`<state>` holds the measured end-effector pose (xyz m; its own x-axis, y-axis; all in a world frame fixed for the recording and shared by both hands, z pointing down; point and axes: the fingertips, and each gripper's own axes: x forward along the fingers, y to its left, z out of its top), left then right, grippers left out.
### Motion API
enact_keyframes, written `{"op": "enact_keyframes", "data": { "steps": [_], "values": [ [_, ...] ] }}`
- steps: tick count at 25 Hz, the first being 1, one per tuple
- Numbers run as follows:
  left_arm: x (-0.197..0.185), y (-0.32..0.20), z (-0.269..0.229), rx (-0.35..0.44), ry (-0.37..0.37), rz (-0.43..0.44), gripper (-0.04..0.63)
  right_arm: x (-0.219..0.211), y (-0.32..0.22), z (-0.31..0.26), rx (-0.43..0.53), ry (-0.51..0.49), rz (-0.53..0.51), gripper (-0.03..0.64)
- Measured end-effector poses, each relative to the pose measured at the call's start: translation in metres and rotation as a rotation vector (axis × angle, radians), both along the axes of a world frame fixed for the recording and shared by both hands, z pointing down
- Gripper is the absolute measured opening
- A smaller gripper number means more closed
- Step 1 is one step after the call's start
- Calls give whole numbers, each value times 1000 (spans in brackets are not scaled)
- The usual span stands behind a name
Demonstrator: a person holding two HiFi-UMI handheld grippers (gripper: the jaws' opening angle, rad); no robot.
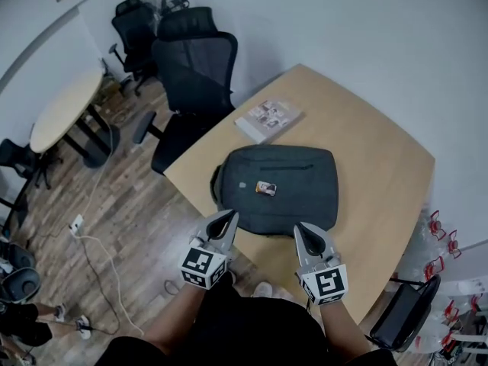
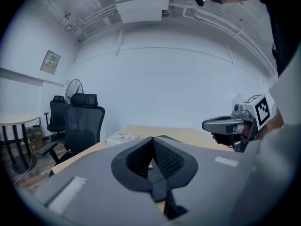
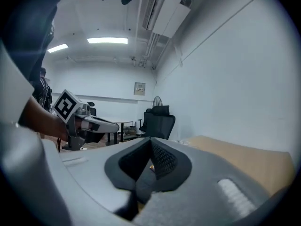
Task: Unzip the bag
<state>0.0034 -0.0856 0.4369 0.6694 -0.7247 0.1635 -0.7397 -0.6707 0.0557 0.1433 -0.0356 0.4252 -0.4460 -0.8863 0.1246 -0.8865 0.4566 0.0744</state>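
The bag (image 1: 278, 185), a dark grey backpack, lies flat on the light wooden table (image 1: 366, 143), close to the edge nearest the person, with a small tag (image 1: 265, 188) on its upper face. Its zipper line seems to run as a faint seam near the far side, though the head view is too coarse to be sure, and no pull can be made out. Beyond the bag, apart from it, a booklet (image 1: 267, 119) lies near the table's far left edge. A black office chair (image 1: 194, 75) stands just off that edge, and a round table (image 1: 65, 109) stands farther out on the wooden floor (image 1: 145, 204), where a white cable (image 1: 99, 246) trails. To the right of the bag the tabletop is bare up to the wall. The left gripper (image 1: 229, 217) and the right gripper (image 1: 303, 229) hang side by side over the bag's near edge, touching nothing. Each has its jaws pressed together with nothing between them. In both gripper views the gripper's own grey body hides the bag, and the person's dark clothing covers the near table edge in the head view.
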Motion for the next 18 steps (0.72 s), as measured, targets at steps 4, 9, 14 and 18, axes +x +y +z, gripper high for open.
{"op": "enact_keyframes", "data": {
  "steps": [4,9,14,18],
  "values": [
    [10,9,-2,23,-1,32,18,-3,6,-7,32,-2,3,2],
    [13,18,3,13,-7,41,18,-4,10,-9,38,-15,7,2],
    [5,23,7,2,-11,31,18,-6,11,-5,32,-17,15,2],
    [-2,24,9,-1,-17,18,18,-8,11,-3,31,-17,19,2]
  ]
}}
